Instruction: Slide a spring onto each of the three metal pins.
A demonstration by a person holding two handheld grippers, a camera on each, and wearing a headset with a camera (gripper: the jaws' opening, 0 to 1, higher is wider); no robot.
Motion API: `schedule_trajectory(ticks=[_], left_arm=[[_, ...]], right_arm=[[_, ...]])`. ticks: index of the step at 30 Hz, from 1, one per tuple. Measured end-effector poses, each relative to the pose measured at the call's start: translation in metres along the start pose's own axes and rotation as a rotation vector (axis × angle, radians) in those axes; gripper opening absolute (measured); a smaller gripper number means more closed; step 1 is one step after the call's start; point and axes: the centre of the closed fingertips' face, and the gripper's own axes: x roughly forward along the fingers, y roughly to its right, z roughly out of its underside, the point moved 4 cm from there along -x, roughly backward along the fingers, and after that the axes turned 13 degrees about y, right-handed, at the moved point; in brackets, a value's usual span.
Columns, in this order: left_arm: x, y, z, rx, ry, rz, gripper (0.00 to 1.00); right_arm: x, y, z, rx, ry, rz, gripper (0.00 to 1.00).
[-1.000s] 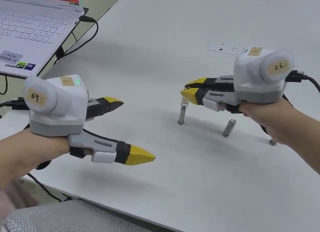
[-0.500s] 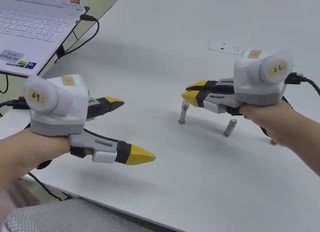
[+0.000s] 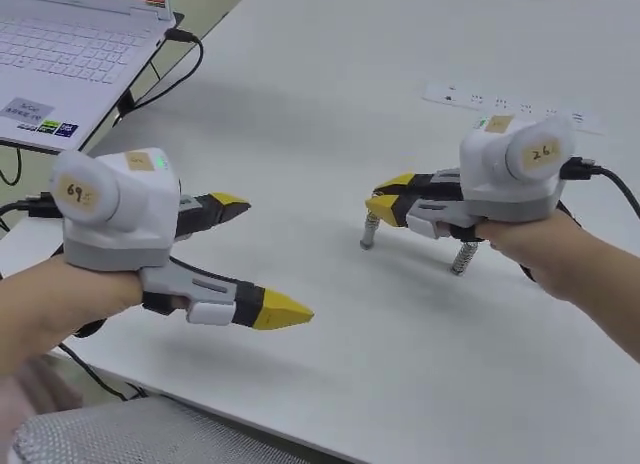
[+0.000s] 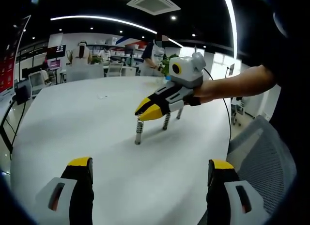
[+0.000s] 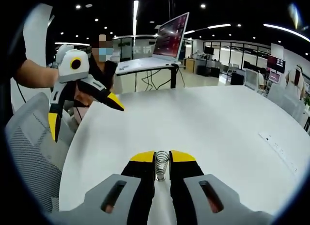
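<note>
Near the table's middle stands a thin metal pin (image 3: 368,234) with a spring (image 5: 162,165) on its upper part. My right gripper (image 3: 386,200) is shut on that spring from above, jaws pressed to the coil in the right gripper view, where the right gripper (image 5: 162,159) points at the table. A second pin (image 3: 461,256) carrying a spring stands just right of it, below the hand. In the left gripper view a third pin (image 4: 179,113) stands behind these two. My left gripper (image 3: 258,256) hovers open and empty at the left, well away from the pins.
An open laptop (image 3: 60,54) with a black cable (image 3: 185,59) sits at the far left corner. A white power strip (image 3: 510,104) lies at the back right. A grey mesh chair (image 3: 130,434) is at the near table edge. People stand far off in the room.
My right gripper has moved down along the first pin with the spring in its jaws. The left gripper has stayed put and open.
</note>
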Motion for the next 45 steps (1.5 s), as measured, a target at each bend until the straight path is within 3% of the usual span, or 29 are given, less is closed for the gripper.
schedule_trajectory(ticks=[21,37,41,45], left_arm=[[0.004,0.002,0.0,0.0,-0.001,0.011,0.96],[0.01,0.009,-0.004,0.005,-0.004,0.03,0.96],[0.011,0.01,-0.006,0.01,-0.003,0.035,0.96],[0.013,0.01,-0.01,0.016,0.003,0.035,0.96]], right_arm=[[0.006,-0.002,0.032,-0.039,-0.102,-0.003,0.08],[0.008,-0.006,0.027,-0.034,-0.095,-0.003,0.09],[0.01,-0.005,0.023,-0.016,-0.081,0.006,0.18],[0.009,-0.004,0.019,-0.018,-0.076,0.009,0.18]])
